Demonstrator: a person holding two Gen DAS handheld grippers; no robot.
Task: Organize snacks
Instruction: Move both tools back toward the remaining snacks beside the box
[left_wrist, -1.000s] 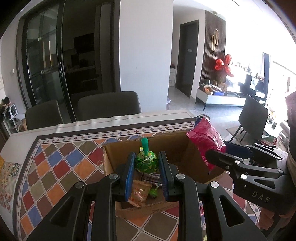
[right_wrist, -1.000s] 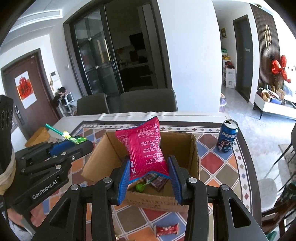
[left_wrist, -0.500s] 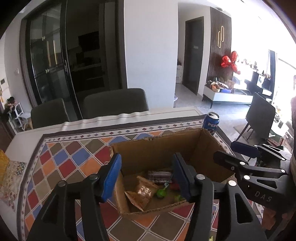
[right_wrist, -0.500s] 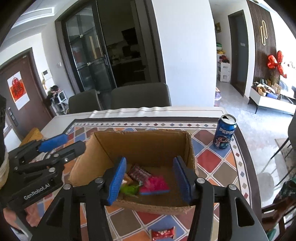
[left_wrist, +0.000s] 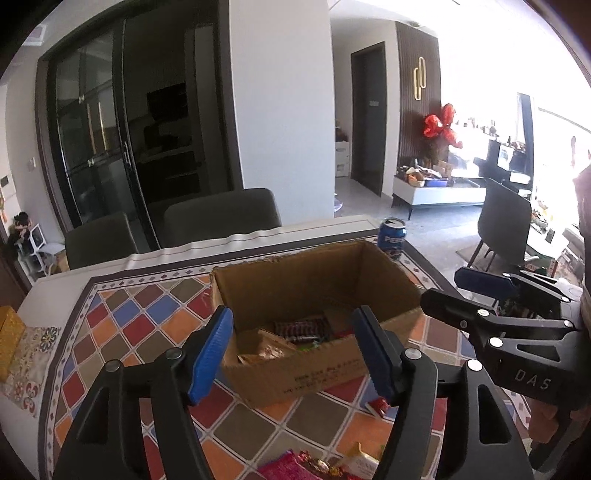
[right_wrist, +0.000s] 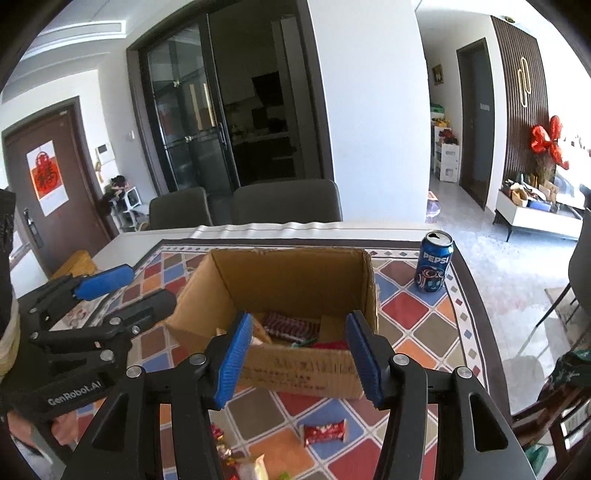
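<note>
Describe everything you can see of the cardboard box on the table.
The cardboard box is plain brown corrugated card, open at the top, with faint print on its near wall. It sits upright on the patterned tablecloth, left of the Pepsi can. Several wrapped snacks lie on its floor. Neither gripper touches it.

I see dark chairs (right_wrist: 286, 201) behind the table (right_wrist: 258, 230). Glass doors (right_wrist: 207, 129) stand beyond. Daylight floods the right.
</note>
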